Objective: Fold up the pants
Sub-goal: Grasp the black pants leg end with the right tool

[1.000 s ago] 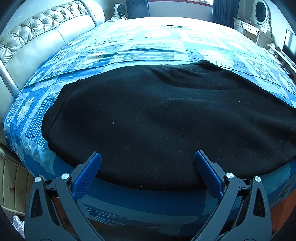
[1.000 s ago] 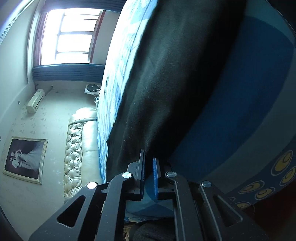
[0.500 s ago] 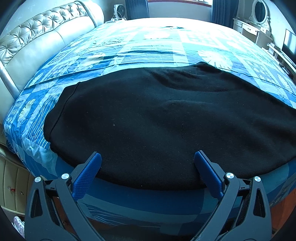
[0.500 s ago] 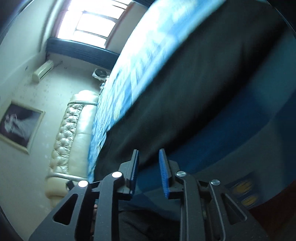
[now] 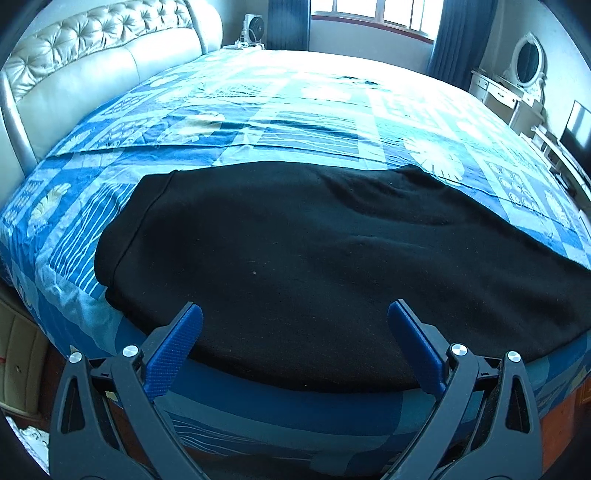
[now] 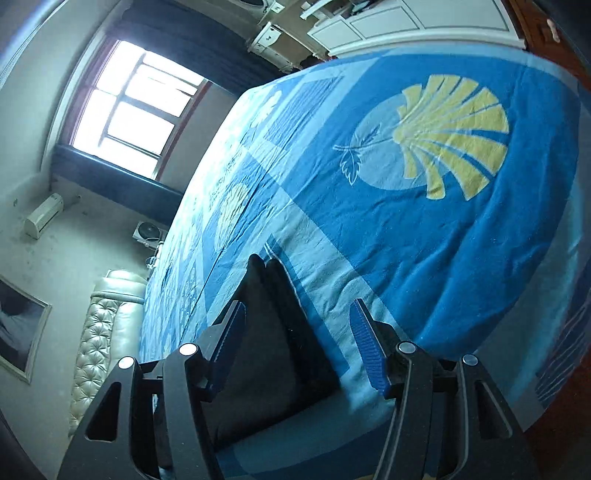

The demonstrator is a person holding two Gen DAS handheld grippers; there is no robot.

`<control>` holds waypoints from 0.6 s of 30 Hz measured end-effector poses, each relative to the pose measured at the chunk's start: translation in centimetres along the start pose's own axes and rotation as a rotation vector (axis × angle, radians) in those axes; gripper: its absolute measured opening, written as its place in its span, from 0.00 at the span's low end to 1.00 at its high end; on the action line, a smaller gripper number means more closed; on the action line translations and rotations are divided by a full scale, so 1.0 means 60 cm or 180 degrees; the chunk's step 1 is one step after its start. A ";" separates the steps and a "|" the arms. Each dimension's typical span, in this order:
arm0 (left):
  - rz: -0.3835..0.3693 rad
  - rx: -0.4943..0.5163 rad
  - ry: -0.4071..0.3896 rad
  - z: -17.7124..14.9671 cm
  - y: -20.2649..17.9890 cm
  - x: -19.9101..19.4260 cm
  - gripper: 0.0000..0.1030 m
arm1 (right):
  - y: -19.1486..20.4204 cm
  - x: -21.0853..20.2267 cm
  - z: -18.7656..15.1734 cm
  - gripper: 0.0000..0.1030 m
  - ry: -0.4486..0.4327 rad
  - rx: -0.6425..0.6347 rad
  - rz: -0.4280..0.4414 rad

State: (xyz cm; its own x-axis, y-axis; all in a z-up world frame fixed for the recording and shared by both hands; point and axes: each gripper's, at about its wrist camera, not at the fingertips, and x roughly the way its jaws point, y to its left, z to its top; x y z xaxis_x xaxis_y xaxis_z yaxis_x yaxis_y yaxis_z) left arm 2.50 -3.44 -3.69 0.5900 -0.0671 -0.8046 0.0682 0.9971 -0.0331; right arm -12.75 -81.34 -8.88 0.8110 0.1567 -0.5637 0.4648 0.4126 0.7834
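Observation:
The black pants lie flat across the near part of the blue patterned bed, their near edge at the bed's front edge. My left gripper is open and empty, just above the pants' near edge. In the right wrist view, tilted sideways, a narrow end of the pants lies on the bed sheet. My right gripper is open and empty, its fingers on either side of that end without touching it.
A padded cream headboard stands at the left of the bed. A window with blue curtains is at the back. A white dresser with an oval mirror stands at the right. A fan is beside the headboard.
My right gripper has opened, let go of the pants' edge and swung away toward the bed's other part. My left gripper has drawn back a little and stays open.

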 end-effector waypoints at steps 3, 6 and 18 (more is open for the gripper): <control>0.0042 -0.0061 0.0034 0.000 0.008 0.007 0.98 | 0.001 0.032 -0.004 0.60 0.0152 -0.0109 -0.0071; 0.0088 -0.0045 0.0061 -0.003 0.012 0.013 0.98 | 0.021 0.049 -0.008 0.73 0.0266 -0.0241 -0.0013; 0.0088 0.0088 0.0139 -0.015 0.012 0.019 0.98 | 0.098 0.107 -0.052 0.31 0.0846 -0.0656 -0.0361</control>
State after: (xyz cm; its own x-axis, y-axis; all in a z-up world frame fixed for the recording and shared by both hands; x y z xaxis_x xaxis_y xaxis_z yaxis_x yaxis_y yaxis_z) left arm 2.52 -2.76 -5.16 0.5564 -0.0372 -0.8301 0.0748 0.9972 0.0055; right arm -5.89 -75.11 -8.71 0.6248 0.3164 -0.7138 0.4431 0.6090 0.6578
